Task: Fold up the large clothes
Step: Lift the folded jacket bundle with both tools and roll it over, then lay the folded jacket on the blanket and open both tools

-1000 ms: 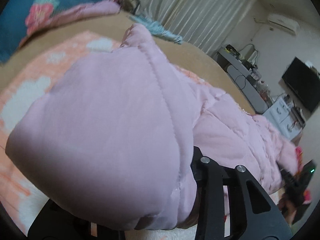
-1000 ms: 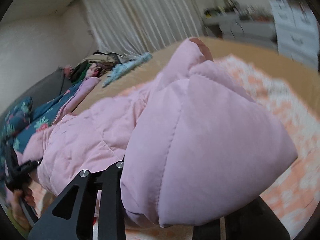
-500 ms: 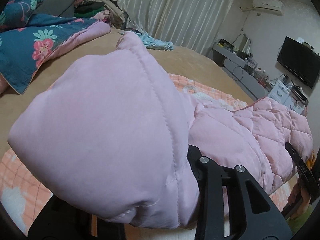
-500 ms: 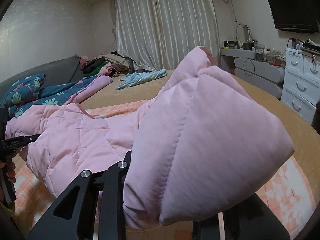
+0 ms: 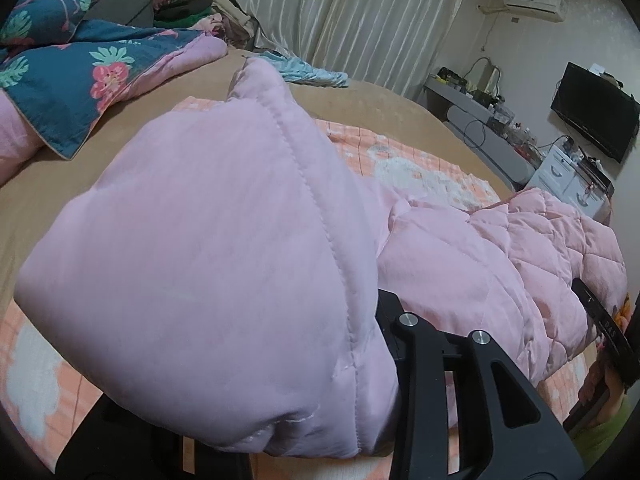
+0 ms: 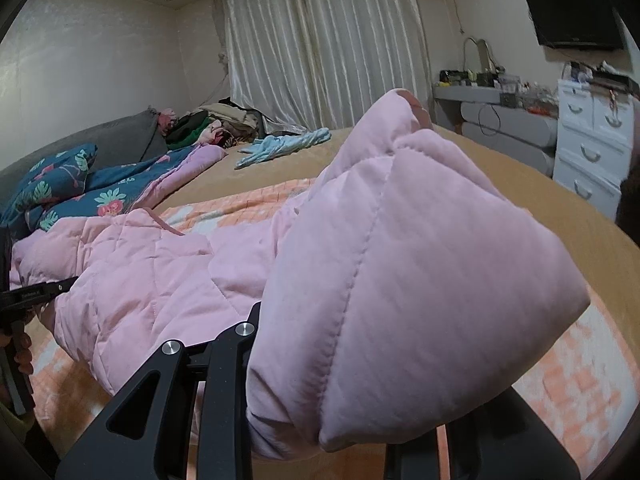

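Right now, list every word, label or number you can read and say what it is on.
"DAS": on the right tool, seen from the left camera; any letters after it are cut off.
White print on the left tool, seen from the right camera: too small to read.
Air conditioner marking: blurred.

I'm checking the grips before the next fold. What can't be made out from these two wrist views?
- Left gripper fingertips, left wrist view: buried under the bunched pink quilted coat.
- Right gripper fingertips, right wrist view: covered by the same coat's padded fold.
- The coat's full outline: both views, its near folds fill the frame.
- Items on the grey dresser, right wrist view: too small.
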The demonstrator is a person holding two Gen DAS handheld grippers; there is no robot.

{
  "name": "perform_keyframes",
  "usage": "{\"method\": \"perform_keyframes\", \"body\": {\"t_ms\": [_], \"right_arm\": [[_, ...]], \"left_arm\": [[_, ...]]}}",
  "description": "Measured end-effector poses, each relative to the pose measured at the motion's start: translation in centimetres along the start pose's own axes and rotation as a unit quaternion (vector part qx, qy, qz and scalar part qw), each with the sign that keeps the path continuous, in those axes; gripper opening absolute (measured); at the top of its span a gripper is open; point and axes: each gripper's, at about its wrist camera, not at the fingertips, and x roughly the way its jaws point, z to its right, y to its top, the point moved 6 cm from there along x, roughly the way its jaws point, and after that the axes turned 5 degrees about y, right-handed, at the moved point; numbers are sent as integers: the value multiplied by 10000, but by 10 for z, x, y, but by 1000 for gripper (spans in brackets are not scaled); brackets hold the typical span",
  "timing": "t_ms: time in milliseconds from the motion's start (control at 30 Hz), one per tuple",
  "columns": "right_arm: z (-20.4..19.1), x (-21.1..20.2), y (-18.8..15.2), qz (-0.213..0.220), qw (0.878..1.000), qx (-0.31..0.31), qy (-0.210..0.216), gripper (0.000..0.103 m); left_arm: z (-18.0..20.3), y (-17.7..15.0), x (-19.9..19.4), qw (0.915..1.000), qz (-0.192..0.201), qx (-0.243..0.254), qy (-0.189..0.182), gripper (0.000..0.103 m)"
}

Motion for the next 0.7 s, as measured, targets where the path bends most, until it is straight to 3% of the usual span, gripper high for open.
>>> {"method": "perform_keyframes", "body": {"t_ms": [200, 333, 433, 567, 633, 700], "right_arm": [[6, -17, -25, -244, 9993, 282, -68, 26], [19, -14, -47, -643, 9943, 840, -146, 33], [30, -8, -63, -945, 9852, 1415, -198, 45], [50, -9, -83, -1208, 9681, 2178, -285, 79], [59, -14, -92, -1322, 9582, 2511, -374, 88], [63, -24, -94, -1305, 9561, 2565, -558, 93]], "left_arm": [[-6, -22, -9, 9999, -122, 17, 23, 29], [-16, -39, -7, 9995, -297, -129, 32, 35], [-25, -51, -2, 9986, -417, -322, 18, 42], [-35, -62, -3, 9973, -508, -521, 40, 55], [-39, -65, -6, 9968, -545, -577, 75, 66], [-42, -68, -12, 9964, -582, -612, 111, 76]]}}
